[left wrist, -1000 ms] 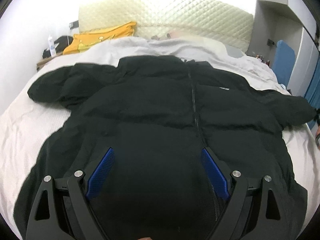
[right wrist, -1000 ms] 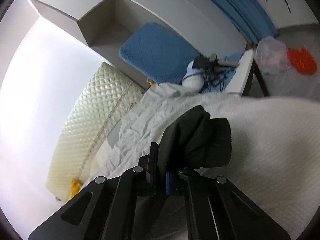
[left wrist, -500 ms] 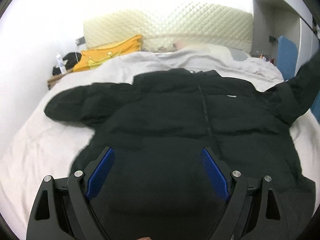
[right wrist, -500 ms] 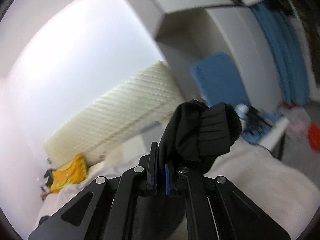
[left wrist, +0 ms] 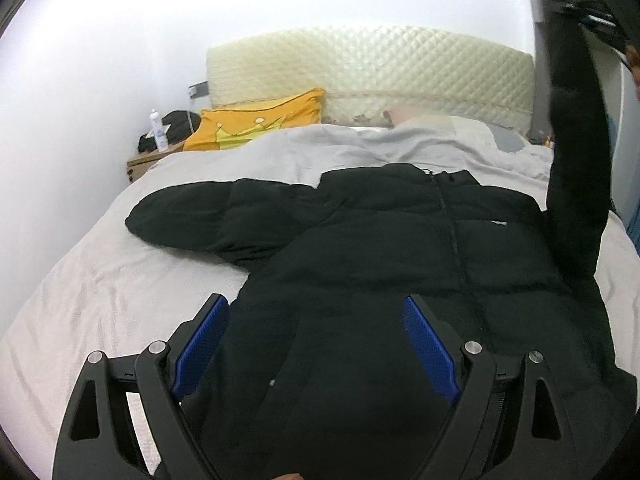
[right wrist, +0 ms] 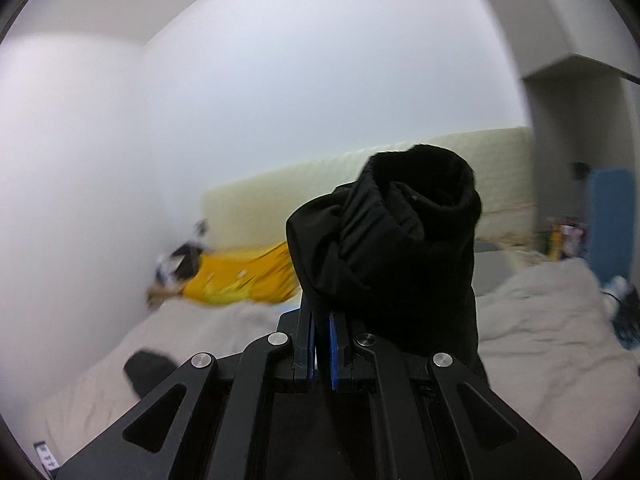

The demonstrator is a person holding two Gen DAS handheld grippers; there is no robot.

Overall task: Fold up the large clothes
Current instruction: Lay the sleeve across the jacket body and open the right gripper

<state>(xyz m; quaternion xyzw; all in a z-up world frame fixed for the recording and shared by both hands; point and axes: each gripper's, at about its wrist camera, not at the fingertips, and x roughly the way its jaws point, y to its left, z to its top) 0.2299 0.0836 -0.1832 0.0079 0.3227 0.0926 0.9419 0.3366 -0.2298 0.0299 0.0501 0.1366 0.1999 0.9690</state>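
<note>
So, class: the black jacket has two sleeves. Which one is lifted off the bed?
The sleeve on the right of the left wrist view: the right gripper pinches its cuff and holds it up. The other sleeve lies flat on the bed.

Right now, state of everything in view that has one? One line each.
black jacket: spread front-up on the bed, zipped shut
raised sleeve: lifted off the bed, cuff held
other sleeve: lying flat, stretched out to the side
right gripper: shut on the sleeve cuff
left gripper: open, above the jacket's lower part, holding nothing
blanket: rumpled near the headboard
</note>
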